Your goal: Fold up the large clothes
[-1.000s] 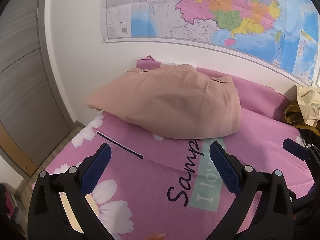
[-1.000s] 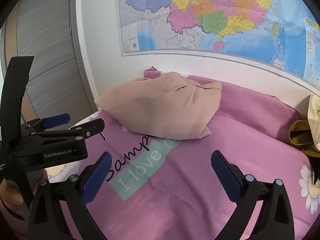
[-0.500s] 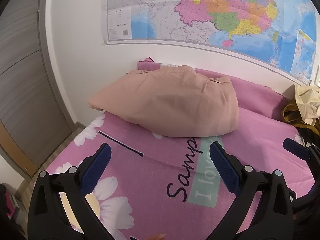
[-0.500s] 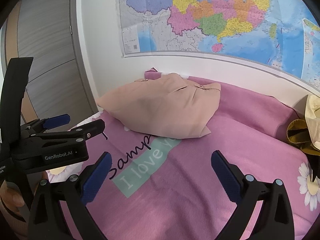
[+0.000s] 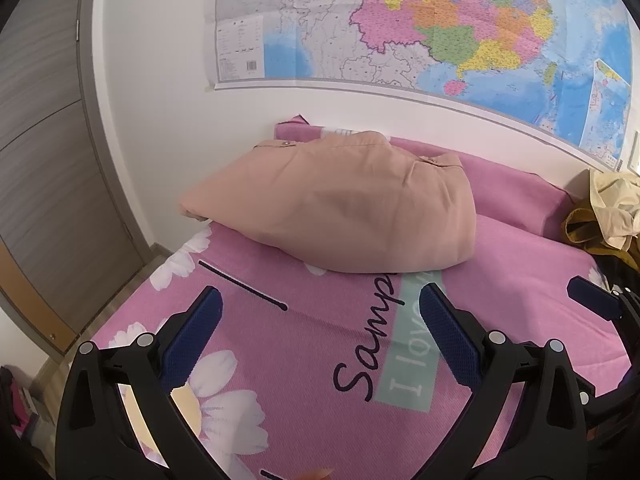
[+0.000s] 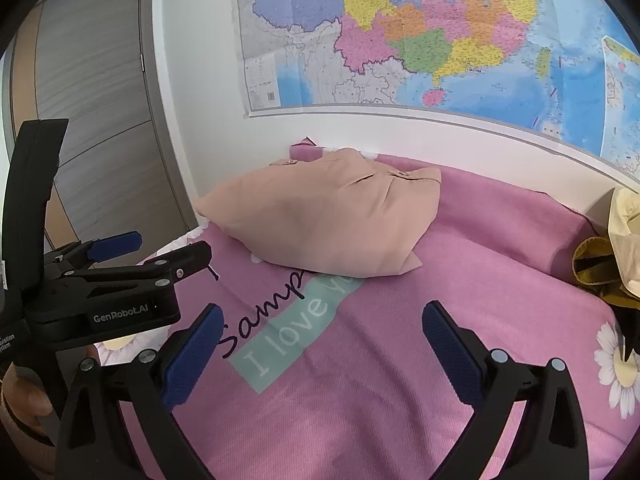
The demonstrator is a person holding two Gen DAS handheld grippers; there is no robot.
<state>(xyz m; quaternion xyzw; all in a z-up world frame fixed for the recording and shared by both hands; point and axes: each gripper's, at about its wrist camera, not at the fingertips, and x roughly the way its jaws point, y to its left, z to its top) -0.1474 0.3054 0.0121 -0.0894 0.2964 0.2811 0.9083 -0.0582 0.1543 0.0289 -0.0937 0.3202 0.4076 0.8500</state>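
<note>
The peach garment is lying in a folded bundle at mid-frame on the pink blanket, by the wall. The left gripper and right gripper are hovering low in frame, both spread wide and holding nothing. This fold is looking finished; next probably means reaching toward the yellow clothes pile at the right edge.

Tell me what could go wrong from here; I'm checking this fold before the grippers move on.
1. The folded garment lies at the bed's far corner, one edge reaching past the side toward the door; a nudge could slide it off.
2. It looks puffy, not flat, so the fold may spring open.
3. Left gripper and right gripper hang open, close together; they could bump when reaching for the yellow clothes.
</note>
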